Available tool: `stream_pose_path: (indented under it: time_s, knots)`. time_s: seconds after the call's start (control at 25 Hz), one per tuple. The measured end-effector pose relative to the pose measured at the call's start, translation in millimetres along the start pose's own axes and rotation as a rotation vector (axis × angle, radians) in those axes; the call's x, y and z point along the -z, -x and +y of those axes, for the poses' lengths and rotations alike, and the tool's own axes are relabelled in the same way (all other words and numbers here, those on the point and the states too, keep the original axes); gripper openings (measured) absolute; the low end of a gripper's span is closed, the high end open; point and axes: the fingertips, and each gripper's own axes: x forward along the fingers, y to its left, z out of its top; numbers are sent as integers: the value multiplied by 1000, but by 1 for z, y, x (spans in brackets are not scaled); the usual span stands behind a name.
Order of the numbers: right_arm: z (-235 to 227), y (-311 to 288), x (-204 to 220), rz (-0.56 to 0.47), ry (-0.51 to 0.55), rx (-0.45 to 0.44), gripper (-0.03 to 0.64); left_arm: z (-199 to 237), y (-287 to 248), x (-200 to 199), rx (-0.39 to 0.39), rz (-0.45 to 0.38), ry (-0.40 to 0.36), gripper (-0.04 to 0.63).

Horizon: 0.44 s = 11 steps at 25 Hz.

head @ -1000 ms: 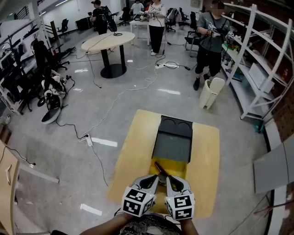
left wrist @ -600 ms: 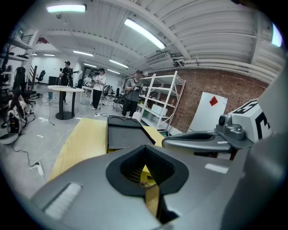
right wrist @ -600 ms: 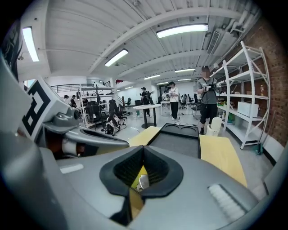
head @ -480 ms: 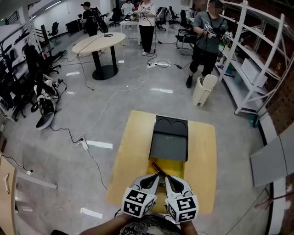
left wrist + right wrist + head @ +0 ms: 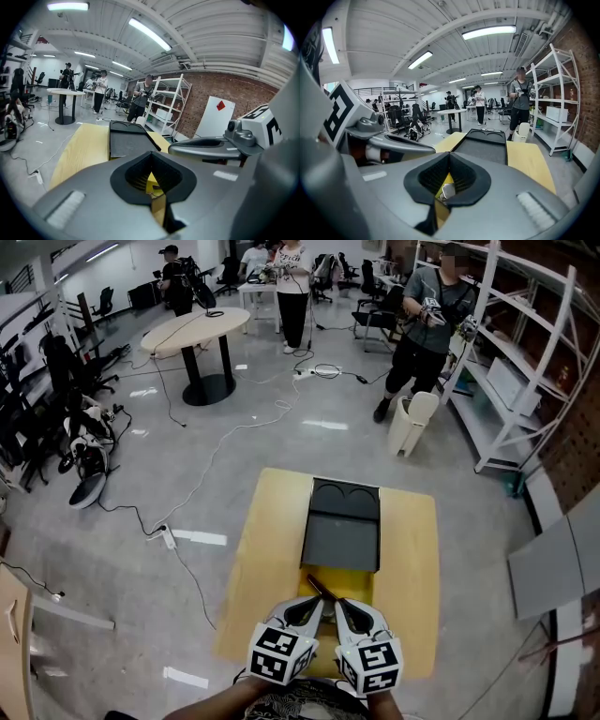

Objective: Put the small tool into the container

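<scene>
Broadly, the grey polished floor (image 5: 141, 484) of a big workroom takes up most of the head view, with black cables trailing over it. At the right stands white metal shelving (image 5: 525, 362), with a person in dark clothes (image 5: 422, 329) at its near end and a white plastic bin (image 5: 411, 423) just beside that person. Far off at the left is a round pale table on a black pedestal (image 5: 192, 331).

Nearer, a pale wooden rectangular worktop (image 5: 272, 549) carries an open yellow container (image 5: 366, 585). Its dark grey flat lid (image 5: 344, 526) is thrown back and lies on the worktop's far half, with two round hollows along its far edge.

Over the container's near edge the grey left tongs (image 5: 316, 602) and the grey right tongs (image 5: 340, 603), each bearing a black-and-white marker cube, sit side by side with their tips almost meeting. Each gripper view shows its own tongs clenched, tips pressed together, nothing gripped between them; only yellow shows through the hollow behind the tips.

The small tool (image 5: 318, 586), a dark slender rod, lies slanted inside the yellow container, just ahead of both tips; whether it touches them I cannot tell. Through the right tongs' hollow a small silvery piece (image 5: 448, 191) shows against the yellow.
</scene>
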Motion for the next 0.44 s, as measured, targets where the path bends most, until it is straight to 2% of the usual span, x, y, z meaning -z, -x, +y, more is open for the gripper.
stream_pose_path:
  time_s: [0.44]
  knots:
    - [-1, 3, 5, 11, -3, -10, 6, -5, -1, 3, 2, 5, 5, 12]
